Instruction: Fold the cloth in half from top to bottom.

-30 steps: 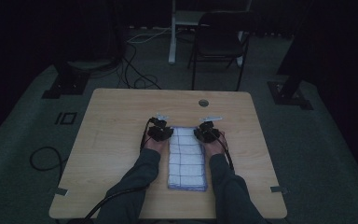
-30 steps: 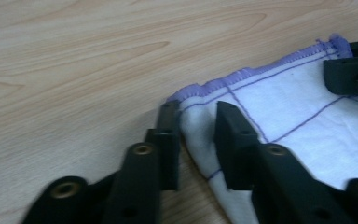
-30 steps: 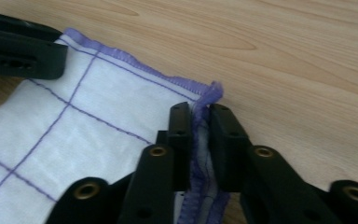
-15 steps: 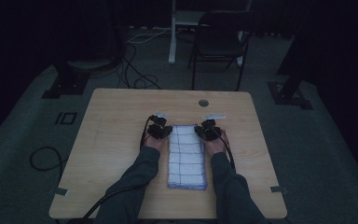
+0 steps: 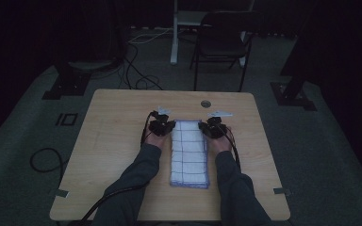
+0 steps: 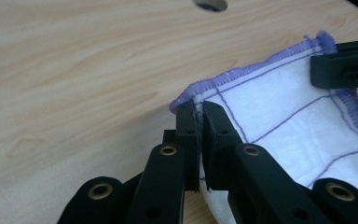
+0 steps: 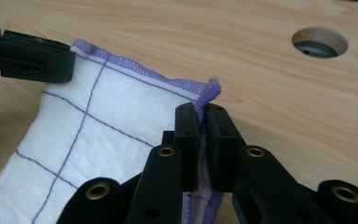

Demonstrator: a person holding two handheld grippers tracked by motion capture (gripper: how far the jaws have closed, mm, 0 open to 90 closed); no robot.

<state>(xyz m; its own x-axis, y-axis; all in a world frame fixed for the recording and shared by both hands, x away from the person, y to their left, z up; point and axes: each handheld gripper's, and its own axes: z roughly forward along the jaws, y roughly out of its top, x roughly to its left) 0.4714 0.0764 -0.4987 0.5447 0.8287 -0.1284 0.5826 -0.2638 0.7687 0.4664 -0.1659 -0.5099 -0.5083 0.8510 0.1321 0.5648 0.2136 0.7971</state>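
Person: the two forearms in dark sleeves (image 5: 136, 188) come in from the near edge of the table (image 5: 113, 155), one on each side of the cloth.
Cloth: the white cloth (image 5: 189, 153) with purple grid lines and purple hem lies folded as a long strip in the middle of the table, between the two hands; its far end reaches the grippers.
Left gripper: the left gripper (image 6: 198, 108) has its jaws pressed together on the far left corner of the cloth, and the hem shows just above the tips.
Right gripper: the right gripper (image 7: 202, 112) pinches the far right corner of the cloth in the same way, with the hem curling up over its tips.
Far edge of cloth: it runs straight between the two pinched corners.
Table hole: a round hole (image 5: 205, 103) sits in the wood beyond the cloth, near the far edge.
Behind the table: a dark chair (image 5: 224, 42) stands on the floor, well apart.
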